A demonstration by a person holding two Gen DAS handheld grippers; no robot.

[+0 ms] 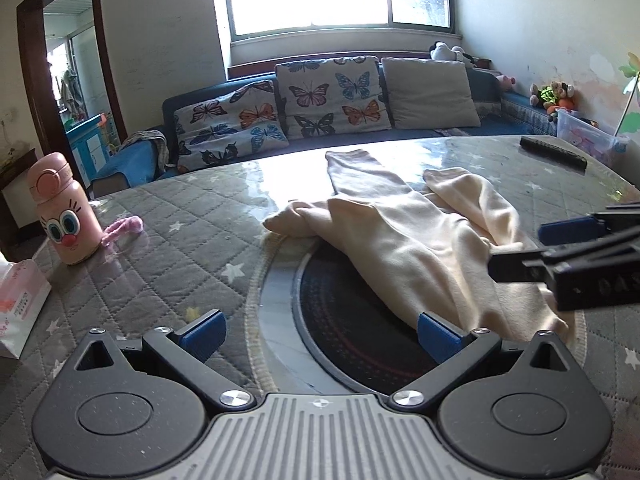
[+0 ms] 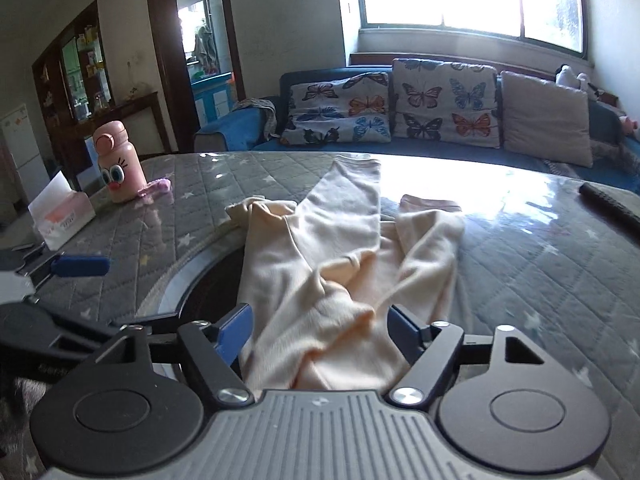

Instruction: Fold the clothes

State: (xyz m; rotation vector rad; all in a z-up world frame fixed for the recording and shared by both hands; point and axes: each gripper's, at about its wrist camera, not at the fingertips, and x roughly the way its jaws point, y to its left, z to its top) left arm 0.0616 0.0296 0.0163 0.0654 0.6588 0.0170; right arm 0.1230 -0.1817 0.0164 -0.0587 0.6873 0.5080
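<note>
The grey quilted glass-topped worktop (image 1: 168,216) lies bare toward its curved far edge. Only the right view shows the white tissue box (image 2: 60,216) fully. The crumpled cream cotton garment (image 2: 320,264) lies between the spread right claw (image 2: 320,336) pads, unpinched; the left claw (image 1: 320,332), spread, sits beside its hem.

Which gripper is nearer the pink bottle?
Left. The left gripper hangs over the table's dark inset, beside the pink bottle; the right gripper sits farther off, over the cream garment.
</note>
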